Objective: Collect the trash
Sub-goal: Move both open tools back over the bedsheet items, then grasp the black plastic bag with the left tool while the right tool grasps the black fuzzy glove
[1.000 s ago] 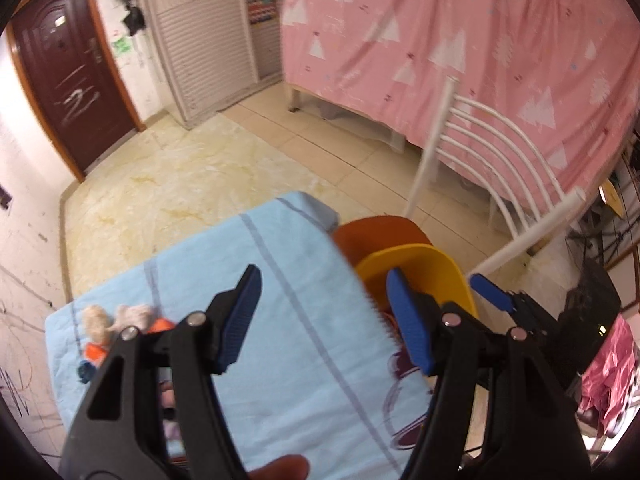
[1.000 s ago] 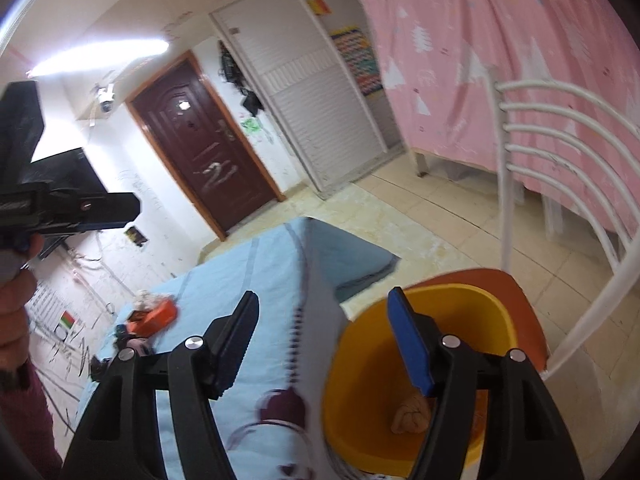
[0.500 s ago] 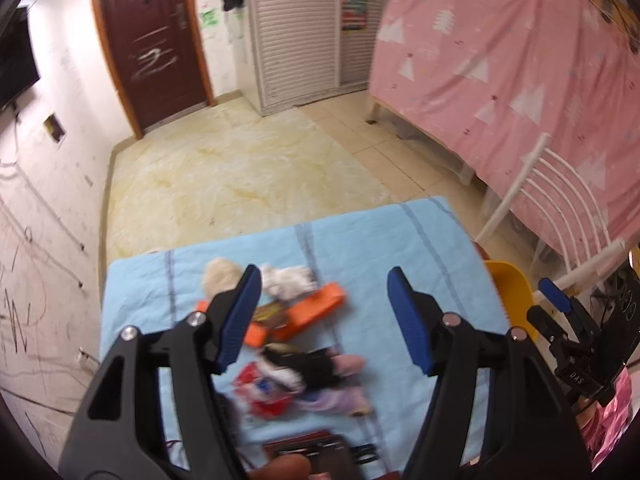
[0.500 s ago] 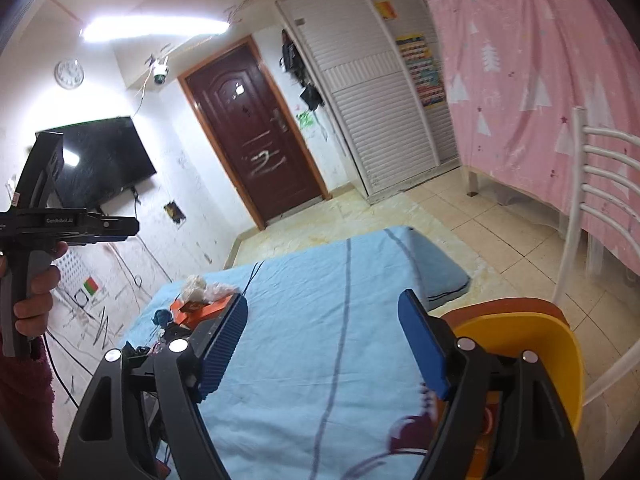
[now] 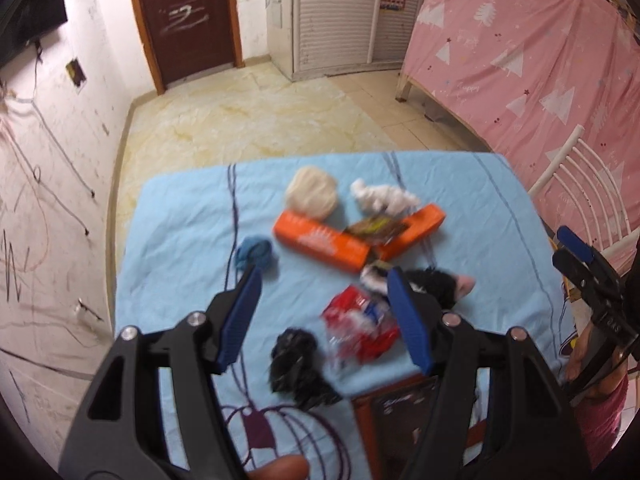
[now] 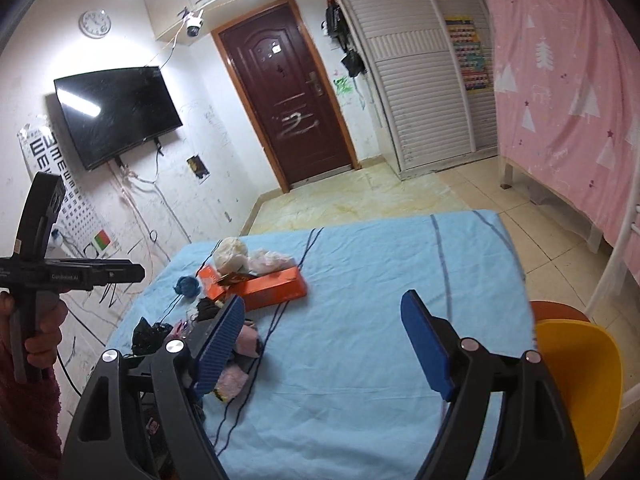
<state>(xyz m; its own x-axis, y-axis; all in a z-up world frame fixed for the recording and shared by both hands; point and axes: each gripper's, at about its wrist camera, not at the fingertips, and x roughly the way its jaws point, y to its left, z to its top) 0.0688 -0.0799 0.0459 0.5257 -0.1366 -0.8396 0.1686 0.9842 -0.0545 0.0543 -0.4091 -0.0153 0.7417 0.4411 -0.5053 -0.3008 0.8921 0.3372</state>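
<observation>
A pile of trash lies on the blue-clothed table [image 5: 180, 220]: a cream wad [image 5: 312, 196], white tissue [image 5: 384, 198], two orange boxes [image 5: 320, 246], a blue wad [image 5: 254, 252], a red wrapper [image 5: 360, 328], a black wad [image 5: 296, 364] and a black-and-pink rag [image 5: 436, 286]. My left gripper [image 5: 324, 316] hangs open above the red wrapper, holding nothing. My right gripper [image 6: 324, 332] is open over bare cloth [image 6: 380, 280], to the right of the pile. A yellow bin [image 6: 580, 380] stands off the table's right side. Each gripper shows in the other's view: right gripper [image 5: 570, 250], left gripper [image 6: 132, 274].
A white slatted chair [image 5: 580, 184] and a pink bed curtain [image 5: 540, 60] stand to the right. The bin rests on an orange stool [image 6: 560, 312]. A dark flat item [image 5: 404, 412] lies at the table's near edge. A TV [image 6: 116, 112] hangs on the left wall.
The left gripper swung from the yellow bin over to the trash pile. The right gripper drew back from above the bin toward the cloth, and its jaws spread wider.
</observation>
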